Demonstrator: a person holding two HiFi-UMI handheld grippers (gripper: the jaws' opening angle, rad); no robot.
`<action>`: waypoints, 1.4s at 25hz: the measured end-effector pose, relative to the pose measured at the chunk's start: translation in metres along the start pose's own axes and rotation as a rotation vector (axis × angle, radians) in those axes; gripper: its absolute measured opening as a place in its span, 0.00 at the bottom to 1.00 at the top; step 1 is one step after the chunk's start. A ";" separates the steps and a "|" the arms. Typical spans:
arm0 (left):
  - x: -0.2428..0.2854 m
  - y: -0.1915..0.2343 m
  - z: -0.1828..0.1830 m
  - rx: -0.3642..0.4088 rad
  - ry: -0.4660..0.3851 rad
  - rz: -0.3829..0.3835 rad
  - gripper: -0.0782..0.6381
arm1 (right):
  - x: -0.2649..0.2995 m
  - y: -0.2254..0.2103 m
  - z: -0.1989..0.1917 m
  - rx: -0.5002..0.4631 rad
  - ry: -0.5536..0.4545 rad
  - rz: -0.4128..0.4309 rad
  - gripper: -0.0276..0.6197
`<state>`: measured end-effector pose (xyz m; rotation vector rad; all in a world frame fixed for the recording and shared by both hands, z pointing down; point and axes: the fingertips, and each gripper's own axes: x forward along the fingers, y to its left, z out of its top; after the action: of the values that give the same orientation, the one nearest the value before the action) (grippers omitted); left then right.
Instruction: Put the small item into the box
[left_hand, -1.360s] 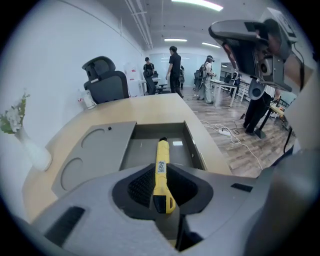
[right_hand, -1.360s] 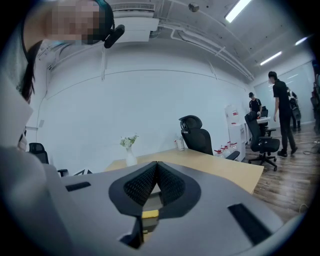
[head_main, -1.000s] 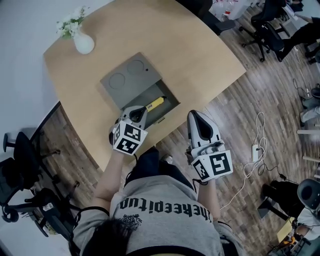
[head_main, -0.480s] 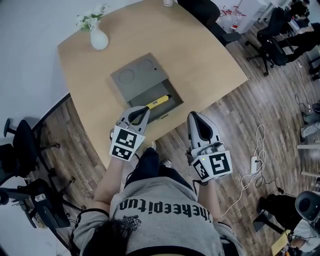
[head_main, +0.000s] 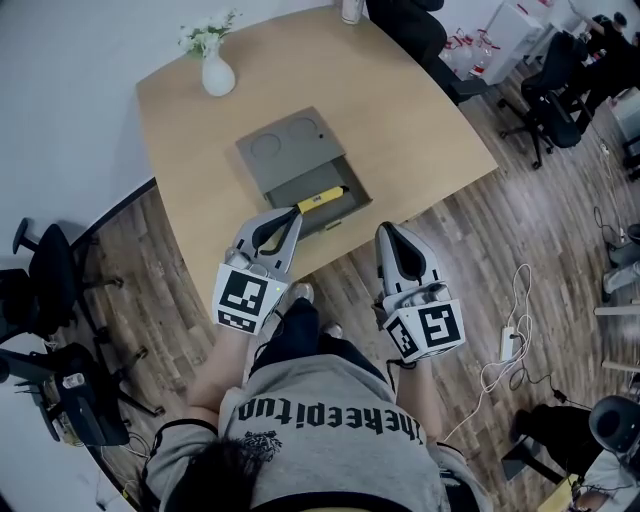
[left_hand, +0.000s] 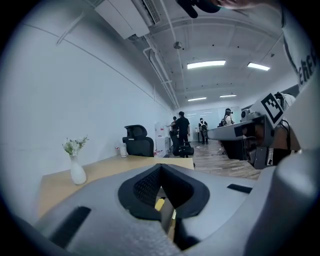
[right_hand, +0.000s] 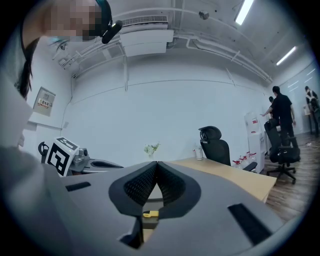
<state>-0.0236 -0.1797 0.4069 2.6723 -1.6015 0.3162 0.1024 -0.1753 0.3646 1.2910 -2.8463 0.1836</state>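
A grey box is set into the wooden table, its lid folded back. In the open compartment lies a small yellow item with a dark tip. My left gripper is shut, and its tips sit at the box's near edge, close to the item's near end. Whether they touch it I cannot tell. Through that gripper's own view a bit of the yellow item shows below the shut left gripper. My right gripper hangs shut and empty off the table's front edge; its own view shows the right gripper closed.
A white vase with flowers stands at the table's far left corner. A black office chair is on the left, with more chairs at the far right. A white cable and power strip lie on the wooden floor.
The head camera has shifted, so table and box sit further right in the picture. The left gripper's marker cube has dropped a little lower. The yellow item stays in the box.
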 end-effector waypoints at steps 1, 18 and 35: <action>-0.004 -0.001 0.004 0.000 -0.014 0.006 0.13 | -0.002 0.001 0.001 -0.002 -0.004 0.003 0.05; -0.058 -0.025 0.051 -0.018 -0.178 0.104 0.13 | -0.031 0.022 0.007 -0.024 -0.041 0.067 0.05; -0.097 -0.009 0.067 -0.124 -0.299 0.028 0.13 | -0.029 0.052 0.018 -0.050 -0.062 0.024 0.05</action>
<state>-0.0487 -0.0982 0.3245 2.7030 -1.6661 -0.1873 0.0836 -0.1214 0.3400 1.2762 -2.8985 0.0732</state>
